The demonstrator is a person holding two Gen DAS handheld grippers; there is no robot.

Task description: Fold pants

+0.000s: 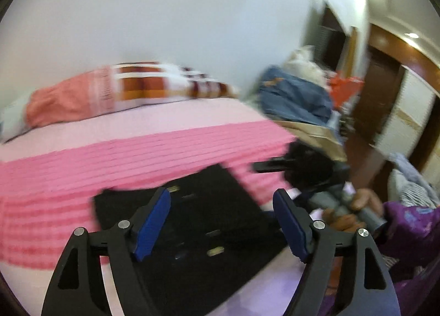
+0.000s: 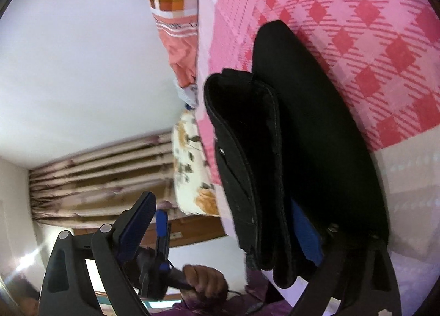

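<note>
Black pants (image 1: pixel 198 222) lie folded on the pink checked bed cover (image 1: pixel 110 156). My left gripper (image 1: pixel 221 206) hangs above them, open and empty. The right gripper (image 1: pixel 302 167) shows blurred at the pants' right edge, held by a hand (image 1: pixel 354 211). In the right wrist view the camera is rolled sideways. The right gripper (image 2: pixel 228 222) is open, and a thick folded stack of the pants (image 2: pixel 288 151) drapes over its right finger (image 2: pixel 305 236). The left gripper (image 2: pixel 161 236) shows low down, held by a hand (image 2: pixel 203 280).
Pillows (image 1: pixel 115 93) lie at the head of the bed by a white wall. A heap of clothes (image 1: pixel 297 96) stands at the right, with wooden doors (image 1: pixel 385 90) behind. A floral pillow (image 2: pixel 192 167) and curtains (image 2: pixel 104 175) show in the right wrist view.
</note>
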